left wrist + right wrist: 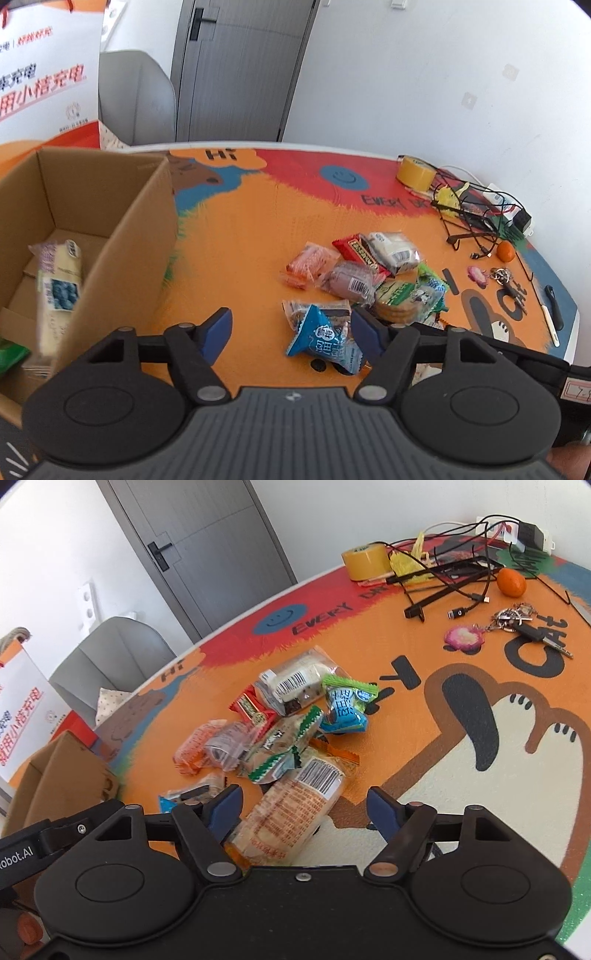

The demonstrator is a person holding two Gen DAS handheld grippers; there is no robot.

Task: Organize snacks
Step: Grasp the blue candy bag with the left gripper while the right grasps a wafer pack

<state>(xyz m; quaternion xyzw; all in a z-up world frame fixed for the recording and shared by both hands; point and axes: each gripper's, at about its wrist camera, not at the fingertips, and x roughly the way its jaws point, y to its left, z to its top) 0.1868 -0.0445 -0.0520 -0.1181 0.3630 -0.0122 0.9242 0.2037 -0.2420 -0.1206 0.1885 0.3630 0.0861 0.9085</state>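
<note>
2 grippers – left gripper [291,325], right gripper [304,805] – both unclenched; 1 box [122,236].

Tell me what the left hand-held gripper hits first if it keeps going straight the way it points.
Most likely the blue packet. It lies on the mat between the open fingers of the left hand-held gripper, ahead of the other snacks. Depth is hard to judge, so contact distance is uncertain.

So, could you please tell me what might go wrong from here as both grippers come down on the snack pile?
1. The left gripper straddles a blue packet lying on a clear-wrapped snack; it might pinch both.
2. The long packet sits off-centre in the right gripper, so it could slip.
3. The box wall is close to the left finger.
</note>
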